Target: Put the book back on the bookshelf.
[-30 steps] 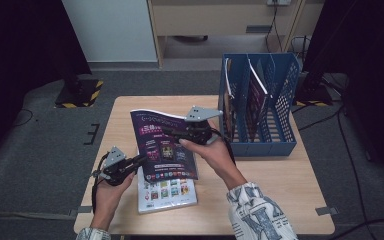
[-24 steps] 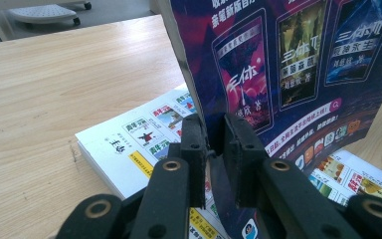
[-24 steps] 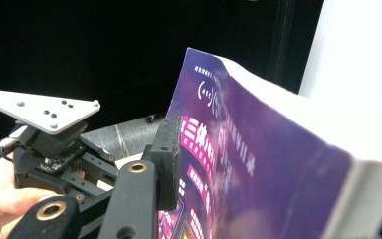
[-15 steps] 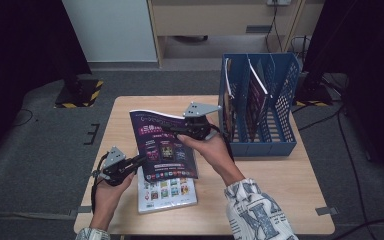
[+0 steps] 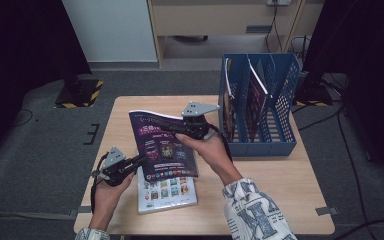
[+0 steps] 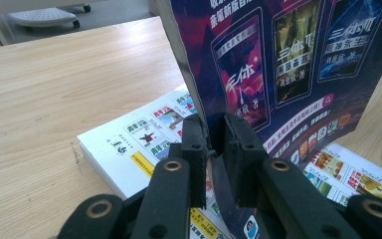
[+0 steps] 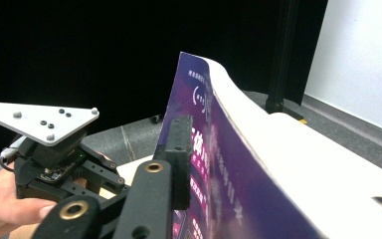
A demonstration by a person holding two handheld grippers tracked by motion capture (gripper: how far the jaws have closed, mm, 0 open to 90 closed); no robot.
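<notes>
**Purple magazine held up between two hand-held grippers**

In the high view we see the purple magazine (image 5: 164,147) lifted above the wooden worktop (image 5: 270,190), tilted, with its top edge toward the far side. The left hand-held gripper (image 5: 141,159) holds it at the lower left edge, and the right hand-held gripper (image 5: 172,131) meets it near the upper middle. Under the magazine a second booklet (image 5: 167,192) with a white cover lies flat on the worktop. To the right stands a blue file rack (image 5: 280,100) with some papers upright in its compartments — it is well apart from the magazine.

In the left gripper view we look along the two black jaws. They stand narrow and clamp the edge of the purple magazine (image 6: 288,64) between them; the white booklet (image 6: 129,144) lies just below on the worktop (image 6: 45,99).

In the right gripper view the purple magazine (image 7: 229,164) rises in a curve, its cover against one black jaw. The jaws have just been closing with the magazine between them — whether the pads already press on it, we cannot tell. At the left, the left hand-held gripper (image 7: 54,164) with its grey plate is visible.
</notes>
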